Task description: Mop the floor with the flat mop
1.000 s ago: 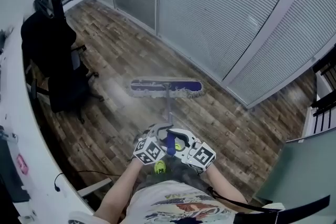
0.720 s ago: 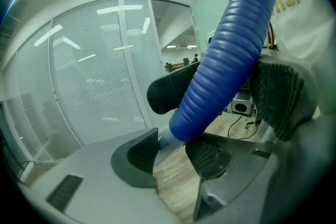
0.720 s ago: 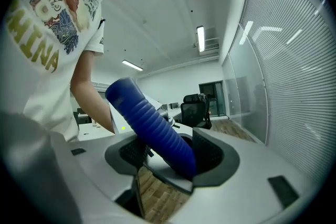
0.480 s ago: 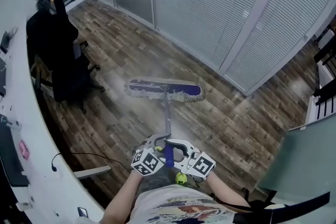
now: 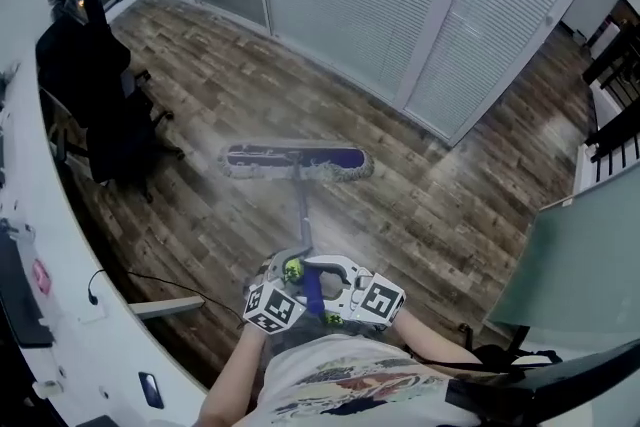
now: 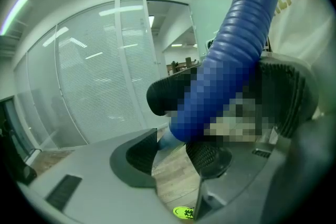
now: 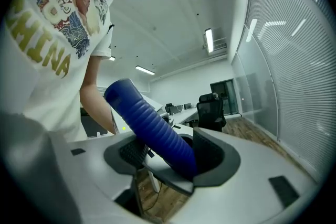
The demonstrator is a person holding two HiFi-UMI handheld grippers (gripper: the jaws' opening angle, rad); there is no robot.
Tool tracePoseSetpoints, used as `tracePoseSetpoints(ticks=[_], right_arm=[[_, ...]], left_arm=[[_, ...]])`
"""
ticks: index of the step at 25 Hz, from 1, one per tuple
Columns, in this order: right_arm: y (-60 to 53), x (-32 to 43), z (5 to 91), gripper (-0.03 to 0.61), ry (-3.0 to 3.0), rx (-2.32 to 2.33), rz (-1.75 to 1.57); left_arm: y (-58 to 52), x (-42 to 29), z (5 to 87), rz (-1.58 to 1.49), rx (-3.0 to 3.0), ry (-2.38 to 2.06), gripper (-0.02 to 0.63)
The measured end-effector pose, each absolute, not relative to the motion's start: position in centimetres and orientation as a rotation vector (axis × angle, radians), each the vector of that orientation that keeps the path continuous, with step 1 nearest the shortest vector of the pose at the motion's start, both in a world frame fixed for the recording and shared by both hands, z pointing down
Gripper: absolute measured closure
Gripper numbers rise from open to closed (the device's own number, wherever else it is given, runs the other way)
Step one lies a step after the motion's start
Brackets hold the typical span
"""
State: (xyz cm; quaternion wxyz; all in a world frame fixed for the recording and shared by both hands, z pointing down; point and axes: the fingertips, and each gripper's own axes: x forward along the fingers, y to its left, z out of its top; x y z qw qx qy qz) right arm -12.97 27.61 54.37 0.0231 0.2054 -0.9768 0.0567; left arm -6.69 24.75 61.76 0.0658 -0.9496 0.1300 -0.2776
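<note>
Floorboards [image 5: 200, 85] bear a blue-headed flat mop [image 5: 295, 161], left tool [image 6: 173, 148] and right tool [image 7: 168, 157] clamping its ribbed grip [image 7: 152, 126].

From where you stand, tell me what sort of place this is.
Most likely an office. Glass partition walls with blinds run along the far side, a black swivel chair stands beside a long curved white desk, and the right gripper view shows more desks and chairs beyond.

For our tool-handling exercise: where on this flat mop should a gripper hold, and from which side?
The blue ribbed sleeve atop the handle, jaws closing across it from the sides: it is round, ridged, and tilted up away from the mop head.
</note>
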Motion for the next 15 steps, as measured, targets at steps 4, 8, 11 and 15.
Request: tracePoseSetpoints(ticks=[4,8,11,15], right_arm=[[27.0,-11.5,54.1,0.331,-3.052,0.61,0.173],[26.1,-10.5,53.6,0.331,-3.08,0.627,0.228],[24.4,-10.5,54.0,0.33,-3.08,0.621,0.233],[20.9,-10.3,54.0,0.329,-3.088,0.618,0.243]], left_arm=[[24.1,-5.1,61.6,-0.84,-2.858,0.382,0.466],[23.5,-4.2,61.7,-0.887,-2.831,0.309,0.465],[21.7,-4.2,62.1,-0.908,-2.813,0.304,0.465],[18.2,-4.1,62.0,-0.903,-2.834,0.321,0.465]])
